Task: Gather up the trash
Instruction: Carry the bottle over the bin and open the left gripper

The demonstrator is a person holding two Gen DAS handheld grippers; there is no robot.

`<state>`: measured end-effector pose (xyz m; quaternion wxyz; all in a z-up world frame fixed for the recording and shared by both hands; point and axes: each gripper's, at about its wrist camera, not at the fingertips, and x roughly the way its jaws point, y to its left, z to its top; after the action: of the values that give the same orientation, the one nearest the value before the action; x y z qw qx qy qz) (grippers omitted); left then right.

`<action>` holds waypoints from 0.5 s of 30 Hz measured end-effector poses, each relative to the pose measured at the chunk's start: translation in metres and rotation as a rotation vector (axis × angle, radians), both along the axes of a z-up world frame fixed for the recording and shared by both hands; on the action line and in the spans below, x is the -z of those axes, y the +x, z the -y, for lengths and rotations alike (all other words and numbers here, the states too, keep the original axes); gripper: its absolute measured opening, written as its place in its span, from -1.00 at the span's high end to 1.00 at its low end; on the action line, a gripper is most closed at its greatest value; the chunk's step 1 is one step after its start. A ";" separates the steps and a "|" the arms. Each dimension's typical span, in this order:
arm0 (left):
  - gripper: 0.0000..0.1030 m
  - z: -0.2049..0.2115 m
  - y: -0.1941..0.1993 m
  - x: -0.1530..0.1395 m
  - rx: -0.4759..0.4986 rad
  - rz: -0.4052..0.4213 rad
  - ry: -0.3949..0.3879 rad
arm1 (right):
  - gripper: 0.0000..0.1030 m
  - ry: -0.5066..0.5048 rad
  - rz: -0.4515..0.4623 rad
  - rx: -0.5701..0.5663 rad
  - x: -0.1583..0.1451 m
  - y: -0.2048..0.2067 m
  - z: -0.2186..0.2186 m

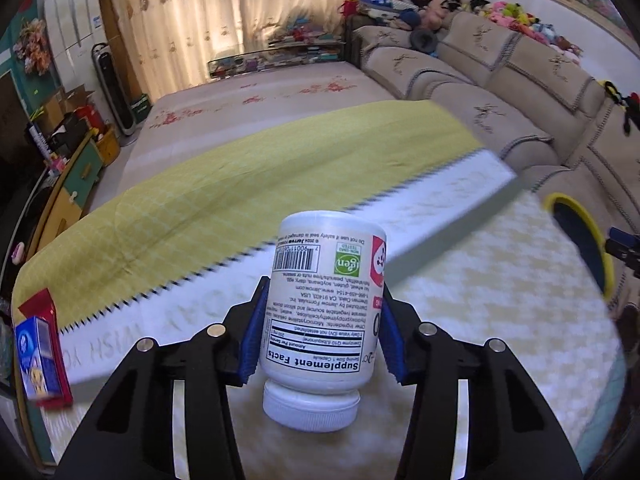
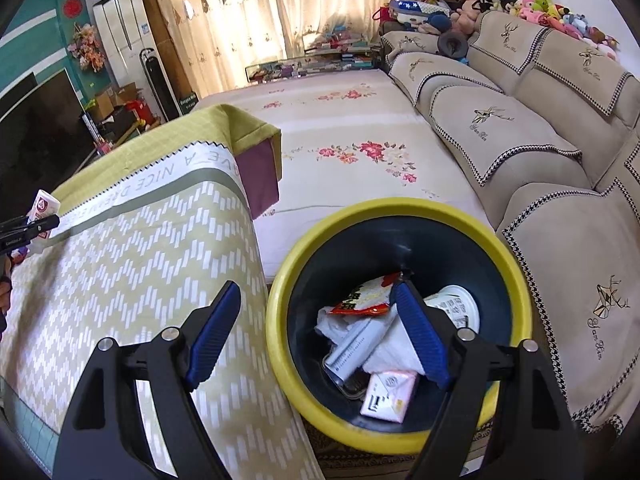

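Left wrist view: the left gripper (image 1: pixel 320 328) has its jaws pinching a white supplement bottle (image 1: pixel 324 308) across the labelled body. The bottle is inverted, cap (image 1: pixel 310 406) toward the camera, base pointing away. It is held over the counter (image 1: pixel 480 320), which carries a patterned cloth in yellow-green and white. A red and blue carton (image 1: pixel 40 348) lies at the counter's left edge. The yellow rim of the trash bin (image 1: pixel 580 240) shows at far right, well apart from the bottle.

Right wrist view: the right gripper (image 2: pixel 316 336) has its jaws spread and holds nothing. It hangs above the counter edge (image 2: pixel 240 360) and the trash bin (image 2: pixel 276 344), which stands just beside the counter. The bin already holds a red snack wrapper (image 2: pixel 366 294), a white cup (image 2: pixel 460 304), crumpled tissue (image 2: pixel 336 326) and a pink-and-white packet (image 2: pixel 388 396). The bottle (image 2: pixel 42 204) shows small at far left.

Assessment: the bottle appears to be rigid plastic, probably light, with a smooth, somewhat slippery label. The present mid-body hold looks sound. The cap end is narrower and a poorer place to grip. Breakage risk on release into the bin is judged low.
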<state>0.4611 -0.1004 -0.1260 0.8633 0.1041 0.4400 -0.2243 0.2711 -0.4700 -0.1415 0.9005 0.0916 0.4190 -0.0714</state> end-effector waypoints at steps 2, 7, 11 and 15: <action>0.05 0.019 -0.019 -0.010 0.031 0.000 -0.004 | -0.47 0.005 0.021 0.007 -0.006 -0.015 0.006; 0.05 0.098 -0.080 -0.035 0.167 0.010 -0.028 | -0.47 0.004 0.059 0.027 -0.018 -0.048 0.021; 0.05 0.171 -0.118 -0.045 0.291 0.003 -0.056 | -0.47 -0.029 0.071 0.060 -0.022 -0.076 0.037; 0.05 0.240 -0.136 -0.047 0.386 -0.017 -0.075 | -0.48 -0.059 0.063 0.105 -0.019 -0.103 0.058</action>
<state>0.3250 -0.3402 -0.0790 0.8039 0.1524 0.4103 -0.4027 0.1686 -0.5282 -0.1229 0.9105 0.0891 0.3829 -0.1280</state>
